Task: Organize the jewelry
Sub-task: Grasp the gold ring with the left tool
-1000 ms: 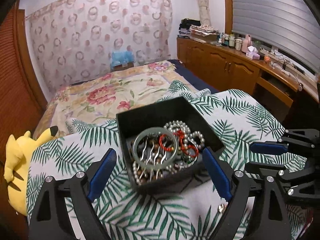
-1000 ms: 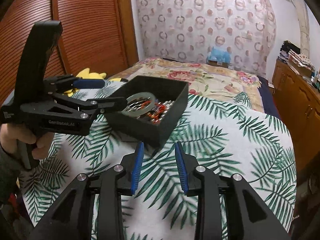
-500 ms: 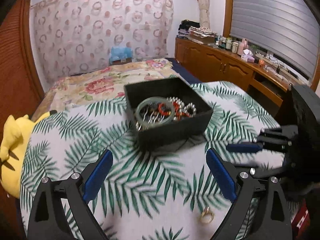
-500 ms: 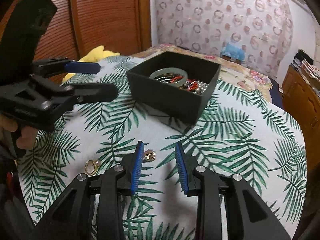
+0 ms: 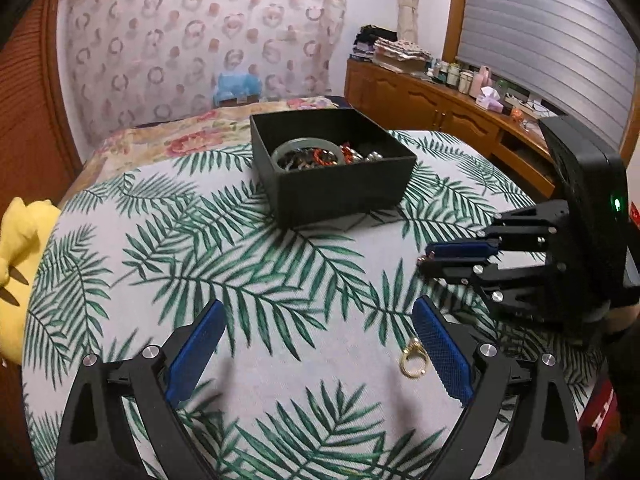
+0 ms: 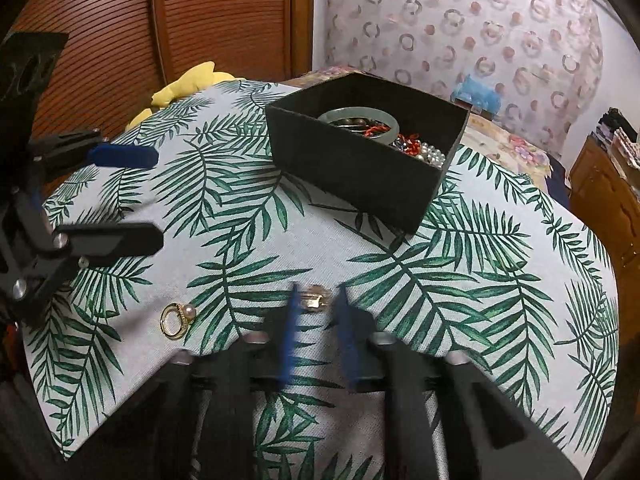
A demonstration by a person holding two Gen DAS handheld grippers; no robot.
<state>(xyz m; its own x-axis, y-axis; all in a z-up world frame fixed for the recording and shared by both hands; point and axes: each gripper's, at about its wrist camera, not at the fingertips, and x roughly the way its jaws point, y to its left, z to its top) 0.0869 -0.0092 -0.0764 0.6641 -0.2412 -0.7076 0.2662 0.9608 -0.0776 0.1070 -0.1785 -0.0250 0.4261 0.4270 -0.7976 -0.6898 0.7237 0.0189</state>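
Blue-padded right gripper [image 6: 316, 300] was closing on a small gold piece [image 6: 316, 295] lying between its tips on the leaf-print tablecloth [image 6: 480, 280], pads not yet pressing. Left gripper [image 5: 316, 344] stood wide apart, empty, gold pearl ring [image 5: 414, 362] just inside its right pad. Black jewelry box [image 5: 340, 192] sat toward the table's far edge.

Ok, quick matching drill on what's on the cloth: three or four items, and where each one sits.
Things:
1. pearl ring
2. small gold piece
3. green bangle
4. yellow plush toy

Places:
A. inside the black box
B. between the closing jaws of the right gripper
C. off the cloth's far edge
D. on the cloth beside the left gripper, jaws wide

Pairs: 1-D, 2-B, 3-A, 4-C
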